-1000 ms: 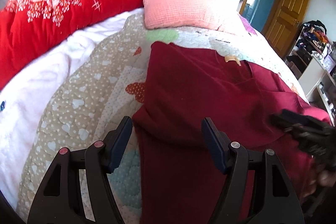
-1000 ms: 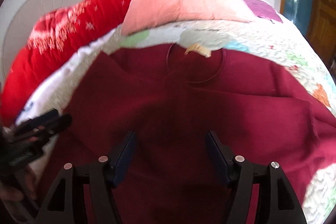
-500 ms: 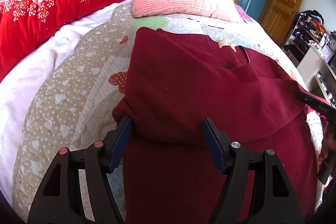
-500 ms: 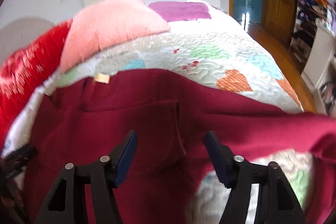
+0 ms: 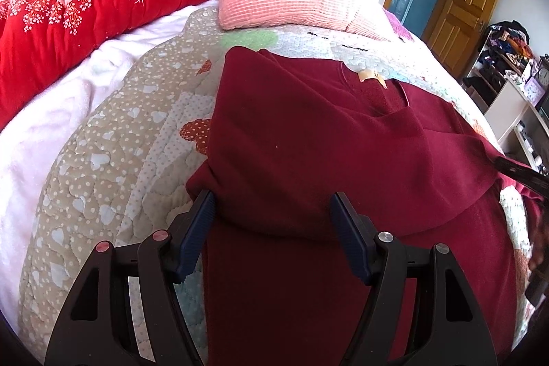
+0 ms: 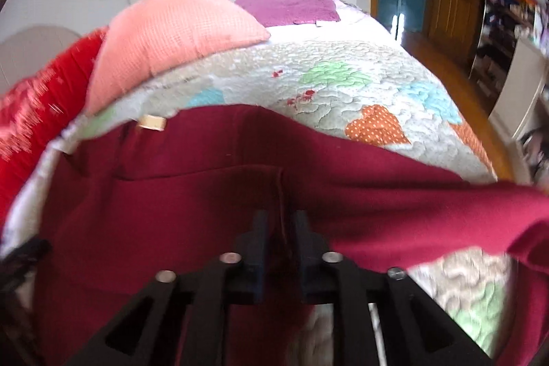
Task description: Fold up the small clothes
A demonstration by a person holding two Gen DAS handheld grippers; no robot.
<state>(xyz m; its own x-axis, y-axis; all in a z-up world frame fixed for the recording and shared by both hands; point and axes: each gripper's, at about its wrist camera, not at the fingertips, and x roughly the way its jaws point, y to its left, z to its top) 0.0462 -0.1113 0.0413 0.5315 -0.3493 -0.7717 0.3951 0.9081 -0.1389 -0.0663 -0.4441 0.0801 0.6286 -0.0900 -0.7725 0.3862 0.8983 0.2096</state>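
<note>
Left gripper (image 5: 272, 222) wide, folded soft maroon sweater (image 5: 308, 143) between pads. Only rt view: right gripper (image 6: 279, 228) closing on sleeve edge.

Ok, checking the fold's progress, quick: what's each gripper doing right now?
Left gripper: open, a fold of the maroon sweater between its fingers.
Right gripper: closing on the sweater's edge.

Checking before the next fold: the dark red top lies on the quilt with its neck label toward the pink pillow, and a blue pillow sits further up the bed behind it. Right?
Nearly. The dark red top lies on the quilt, neck label toward the pink pillow, but the pillow behind is purple, not blue; the right wrist view shows it.
</note>
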